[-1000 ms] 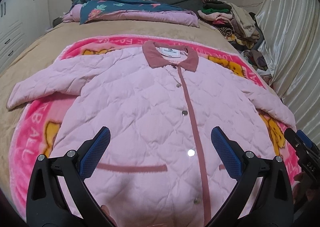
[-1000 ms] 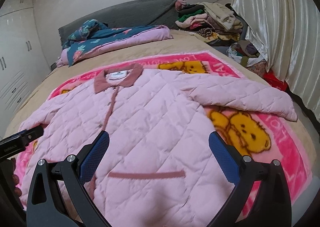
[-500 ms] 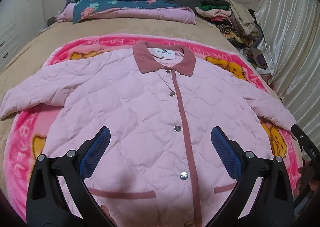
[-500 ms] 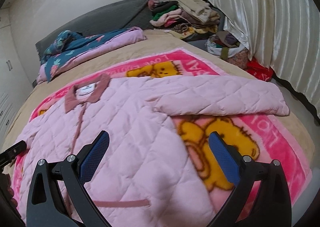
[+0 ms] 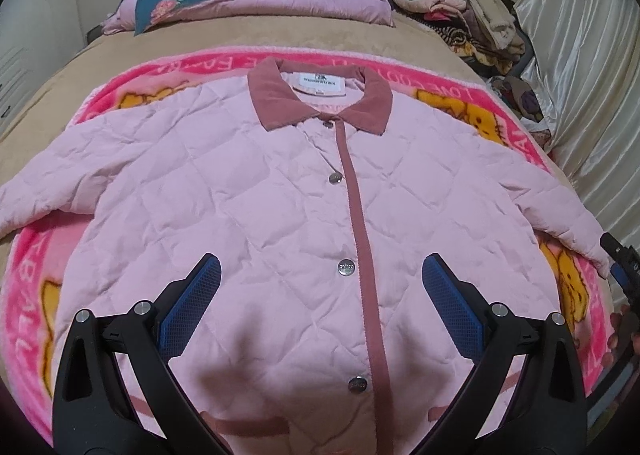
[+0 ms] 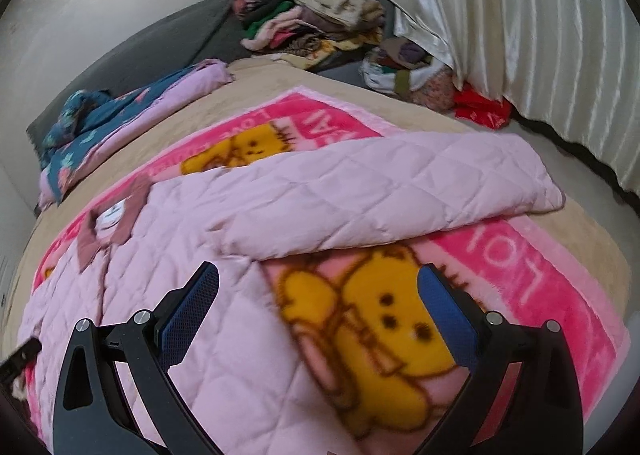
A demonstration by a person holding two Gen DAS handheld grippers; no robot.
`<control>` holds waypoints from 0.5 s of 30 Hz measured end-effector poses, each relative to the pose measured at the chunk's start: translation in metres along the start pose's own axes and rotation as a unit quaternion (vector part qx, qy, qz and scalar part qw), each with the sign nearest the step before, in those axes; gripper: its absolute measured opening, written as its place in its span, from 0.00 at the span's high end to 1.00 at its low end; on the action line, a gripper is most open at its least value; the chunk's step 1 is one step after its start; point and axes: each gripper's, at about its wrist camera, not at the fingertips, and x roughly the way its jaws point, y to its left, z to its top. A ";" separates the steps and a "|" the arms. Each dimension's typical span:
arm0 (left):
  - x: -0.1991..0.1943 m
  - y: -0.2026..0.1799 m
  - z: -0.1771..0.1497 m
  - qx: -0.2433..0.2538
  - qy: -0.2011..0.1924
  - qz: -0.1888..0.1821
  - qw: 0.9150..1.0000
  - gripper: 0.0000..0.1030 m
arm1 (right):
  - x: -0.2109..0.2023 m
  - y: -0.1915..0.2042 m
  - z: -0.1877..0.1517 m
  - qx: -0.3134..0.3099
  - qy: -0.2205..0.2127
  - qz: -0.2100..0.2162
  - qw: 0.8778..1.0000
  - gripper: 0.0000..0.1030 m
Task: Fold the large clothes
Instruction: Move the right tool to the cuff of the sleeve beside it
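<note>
Pink quilted jacket [image 5: 280, 191] flat, blanket [image 6: 520, 267] beneath

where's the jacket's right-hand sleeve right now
In the right wrist view the sleeve lies flat across the pink bear blanket, stretching toward the curtain.

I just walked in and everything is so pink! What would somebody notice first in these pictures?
First comes the big pink quilted jacket, spread flat and buttoned in the middle of the bed, its darker pink collar at the far end. Under it lies a bright pink blanket with yellow cartoon bears. Close up, the left gripper and right gripper hover open above them, holding nothing.
</note>
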 end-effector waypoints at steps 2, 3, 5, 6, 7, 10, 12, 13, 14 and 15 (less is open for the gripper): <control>0.007 -0.003 -0.001 0.005 0.005 -0.005 1.000 0.08 | 0.010 -0.014 0.003 0.019 0.003 -0.011 1.000 0.04; 0.009 -0.005 -0.001 0.006 0.007 -0.005 1.000 0.08 | 0.013 -0.019 0.005 0.025 0.004 -0.015 1.000 0.04; 0.014 -0.008 -0.002 0.009 0.009 -0.003 1.000 0.08 | 0.023 -0.033 0.008 0.043 0.008 -0.025 0.999 0.04; 0.016 -0.010 -0.001 0.010 0.010 -0.006 1.000 0.08 | 0.026 -0.038 0.009 0.050 0.011 -0.031 0.998 0.04; 0.018 -0.012 -0.001 0.013 0.010 -0.009 1.000 0.08 | 0.030 -0.045 0.011 0.059 0.014 -0.036 0.998 0.04; 0.023 -0.018 0.000 0.020 0.010 -0.012 1.000 0.08 | 0.046 -0.068 0.016 0.094 0.022 -0.050 0.994 0.04; 0.028 -0.022 0.000 0.023 0.014 -0.017 0.999 0.08 | 0.054 -0.082 0.020 0.113 0.028 -0.058 0.991 0.04; 0.030 -0.023 0.001 0.024 0.016 -0.017 0.999 0.08 | 0.060 -0.091 0.022 0.126 0.031 -0.059 0.990 0.04; 0.032 -0.024 0.001 0.026 0.018 -0.015 0.999 0.08 | 0.064 -0.097 0.023 0.135 0.033 -0.063 0.988 0.04; 0.034 -0.026 0.001 0.028 0.019 -0.015 0.999 0.08 | 0.068 -0.103 0.024 0.143 0.033 -0.068 0.987 0.04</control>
